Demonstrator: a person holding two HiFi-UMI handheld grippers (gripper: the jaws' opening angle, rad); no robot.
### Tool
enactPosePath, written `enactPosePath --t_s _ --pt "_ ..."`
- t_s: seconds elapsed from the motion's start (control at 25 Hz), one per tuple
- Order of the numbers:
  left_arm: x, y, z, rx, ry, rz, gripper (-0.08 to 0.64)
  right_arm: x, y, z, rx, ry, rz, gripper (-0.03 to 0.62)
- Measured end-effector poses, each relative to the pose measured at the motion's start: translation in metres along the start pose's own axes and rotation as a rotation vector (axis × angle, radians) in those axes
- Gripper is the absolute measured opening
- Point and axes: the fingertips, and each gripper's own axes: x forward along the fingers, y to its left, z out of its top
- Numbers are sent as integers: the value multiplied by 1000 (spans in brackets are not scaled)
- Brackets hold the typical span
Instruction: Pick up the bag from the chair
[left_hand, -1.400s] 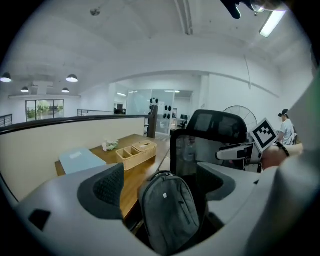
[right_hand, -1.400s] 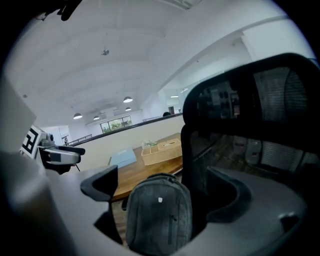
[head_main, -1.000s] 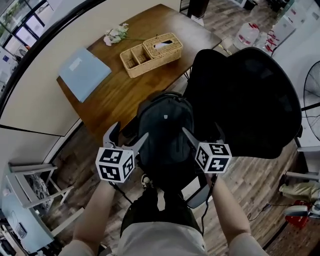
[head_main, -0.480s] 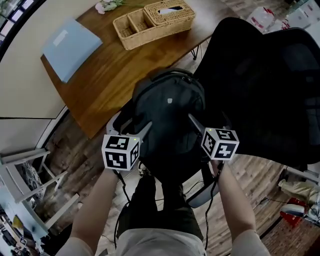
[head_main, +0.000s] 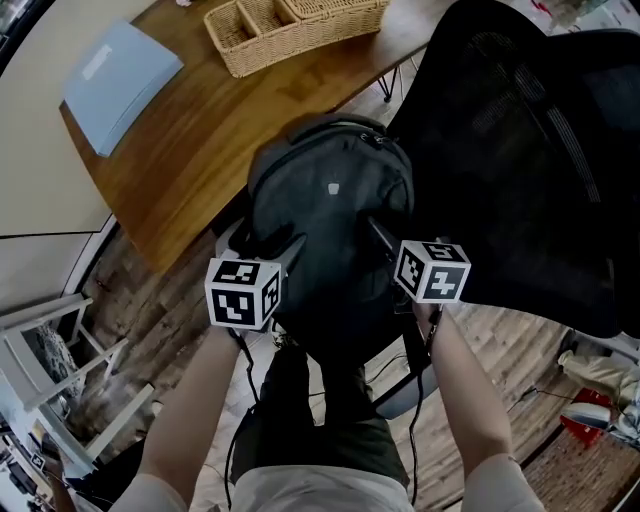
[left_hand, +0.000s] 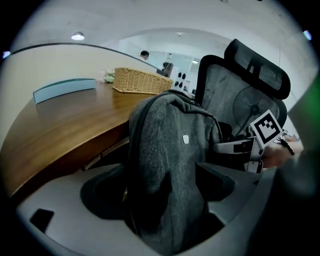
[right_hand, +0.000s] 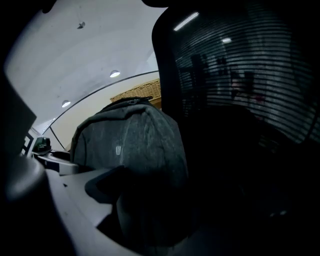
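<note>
A dark grey backpack stands upright on the seat of a black mesh office chair, leaning against its backrest. My left gripper is pushed onto the bag's left side; in the left gripper view its jaws stand apart with the bag's fabric filling the gap. My right gripper is at the bag's right side, between bag and backrest. The bag lies between its jaws too; only one jaw shows, the other is lost in the dark. Each gripper can be seen from the other's view.
A wooden table stands just behind the chair, carrying a wicker basket and a light blue folder. A white frame stands at the left on the wood floor. The person's legs are close to the seat front.
Both grippers have moved forward and inward onto the bag's sides. The head has leaned closer, so the bag and chair look larger.
</note>
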Motion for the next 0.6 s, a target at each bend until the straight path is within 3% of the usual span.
enactPosePath --t_s 0.12,0.16,0.24,0.32,0.6 --pt "10 6 -2 0 1 16 433 10 0 -5 -34 14 4 431" --pt "11 11 -1 -7 -2 34 399 12 0 -6 -40 18 5 411" --pt "12 23 0 -29 -7 69 247 14 -3 -7 -48 20 -8 351" --pt "12 25 0 -38 -8 65 238 12 -9 -7 -43 14 -27 271" --pt "1 12 -3 -10 -23 42 140 -1 -1 -8 -33 22 6 175"
